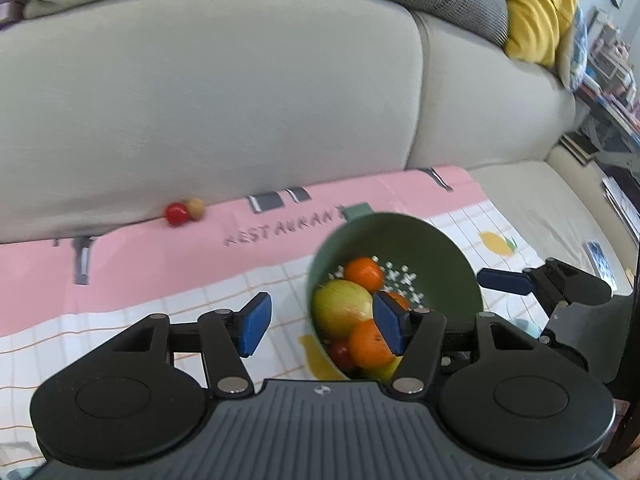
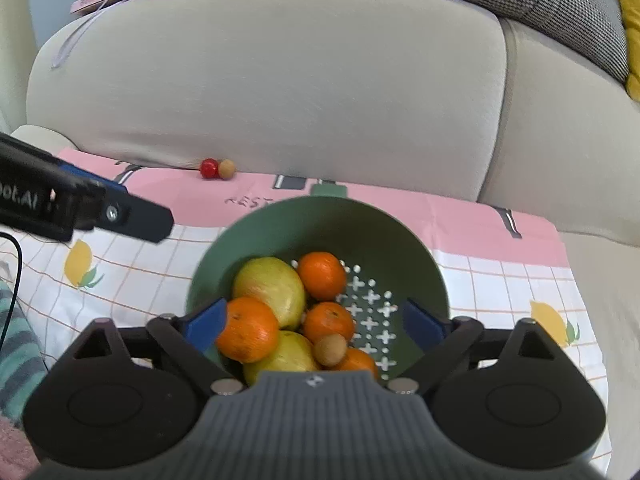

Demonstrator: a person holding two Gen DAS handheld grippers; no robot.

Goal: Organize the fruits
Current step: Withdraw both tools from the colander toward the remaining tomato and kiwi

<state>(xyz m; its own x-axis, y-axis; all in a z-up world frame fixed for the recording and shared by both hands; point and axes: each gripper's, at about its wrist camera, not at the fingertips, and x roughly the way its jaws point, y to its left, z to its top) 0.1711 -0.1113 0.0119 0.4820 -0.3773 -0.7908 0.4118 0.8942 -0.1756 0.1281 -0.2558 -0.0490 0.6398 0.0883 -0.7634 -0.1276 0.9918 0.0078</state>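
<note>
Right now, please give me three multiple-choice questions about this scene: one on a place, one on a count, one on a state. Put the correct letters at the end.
1. Where do the two loose fruits, the red ball and tan ball, lie?
A. in the green bowl
B. on the cloth at the foot of the sofa back
C. on the yellow cushion

2. How many orange fruits show in the green bowl in the right wrist view?
A. one
B. four
C. seven

3. How is the right gripper?
A. fingers open, holding nothing
B. shut on an orange
C. shut on the bowl's rim

Answers:
1 B, they rest on the pink cloth against the sofa.
2 B, four oranges are visible.
3 A, its blue fingers stand wide apart above the fruit.
</note>
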